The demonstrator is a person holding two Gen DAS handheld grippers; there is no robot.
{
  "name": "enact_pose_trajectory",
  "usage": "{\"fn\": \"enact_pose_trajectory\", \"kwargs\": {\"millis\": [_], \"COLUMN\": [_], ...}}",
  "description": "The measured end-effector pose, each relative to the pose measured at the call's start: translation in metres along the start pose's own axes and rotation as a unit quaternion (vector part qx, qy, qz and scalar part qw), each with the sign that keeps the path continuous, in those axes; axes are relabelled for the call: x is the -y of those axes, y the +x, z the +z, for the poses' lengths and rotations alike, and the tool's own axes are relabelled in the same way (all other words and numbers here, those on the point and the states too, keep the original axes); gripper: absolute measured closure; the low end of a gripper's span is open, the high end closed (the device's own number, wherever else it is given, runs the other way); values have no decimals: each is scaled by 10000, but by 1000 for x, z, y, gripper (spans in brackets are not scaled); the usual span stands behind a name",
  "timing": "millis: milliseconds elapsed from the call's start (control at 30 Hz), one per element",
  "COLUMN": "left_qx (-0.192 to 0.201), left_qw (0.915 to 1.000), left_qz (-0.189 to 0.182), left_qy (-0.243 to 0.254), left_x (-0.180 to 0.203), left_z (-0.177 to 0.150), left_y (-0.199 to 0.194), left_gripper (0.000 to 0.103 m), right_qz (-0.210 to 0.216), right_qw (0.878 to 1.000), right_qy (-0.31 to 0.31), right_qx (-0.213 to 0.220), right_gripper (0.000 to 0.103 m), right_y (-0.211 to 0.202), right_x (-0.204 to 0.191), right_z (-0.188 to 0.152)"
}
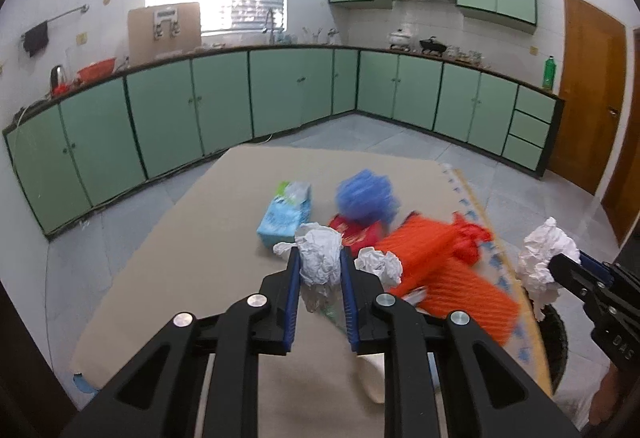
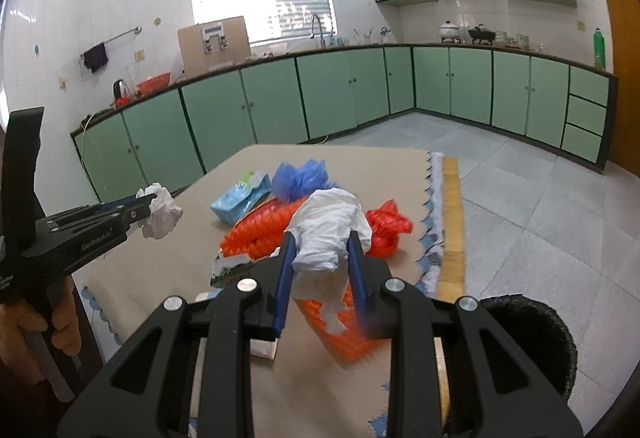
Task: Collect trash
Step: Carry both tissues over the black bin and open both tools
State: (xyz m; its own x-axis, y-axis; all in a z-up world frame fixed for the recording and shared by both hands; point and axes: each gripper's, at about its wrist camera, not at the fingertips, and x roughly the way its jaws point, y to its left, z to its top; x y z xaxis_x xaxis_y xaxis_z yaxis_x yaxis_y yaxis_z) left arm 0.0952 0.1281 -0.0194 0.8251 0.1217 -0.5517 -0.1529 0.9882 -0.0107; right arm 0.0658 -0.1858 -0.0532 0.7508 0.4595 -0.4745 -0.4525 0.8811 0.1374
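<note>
Green-cabinet kitchen: both grippers, left gripper (image 1: 319, 266) and right gripper (image 2: 322, 252), clamp crumpled paper (image 1: 320, 256) and tissue (image 2: 328, 228) respectively, bound for the black bin (image 2: 532, 322) at four o'clock.

A table (image 1: 168, 270) covered with a plain beige sheet carried the clutter, a patterned blue-and-white cloth (image 2: 434, 197) showing along its right edge. On the sheet lay a light blue tissue pack (image 1: 286, 213), with a blue mesh ball (image 1: 366, 195) just beside it. A red packet (image 1: 358, 234) sat near them, next to orange netting (image 1: 452, 270), a red plastic bag (image 2: 388, 226) and a crumpled white paper (image 1: 380, 264).
</note>
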Motion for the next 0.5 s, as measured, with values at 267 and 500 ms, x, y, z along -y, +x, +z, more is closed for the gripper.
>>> {"fn": "enact_pose_trajectory", "kwargs": {"millis": [267,500], "left_qx": [256,413], "left_qw": [9984,9943], "left_qz": [-441,-876], "left_qy": [223,435], "left_x": [47,93], "left_z": [14,21], "left_y": [-28,-40], "left_gripper": [84,84], "right_qz": [-277,-679], "right_qw": [9990,9956], "right_qy": [139,421], "right_qx": [322,480], "right_gripper": [78,78], "right_y": [-44,-78], "right_x": [28,71], "right_z": [11,7]}}
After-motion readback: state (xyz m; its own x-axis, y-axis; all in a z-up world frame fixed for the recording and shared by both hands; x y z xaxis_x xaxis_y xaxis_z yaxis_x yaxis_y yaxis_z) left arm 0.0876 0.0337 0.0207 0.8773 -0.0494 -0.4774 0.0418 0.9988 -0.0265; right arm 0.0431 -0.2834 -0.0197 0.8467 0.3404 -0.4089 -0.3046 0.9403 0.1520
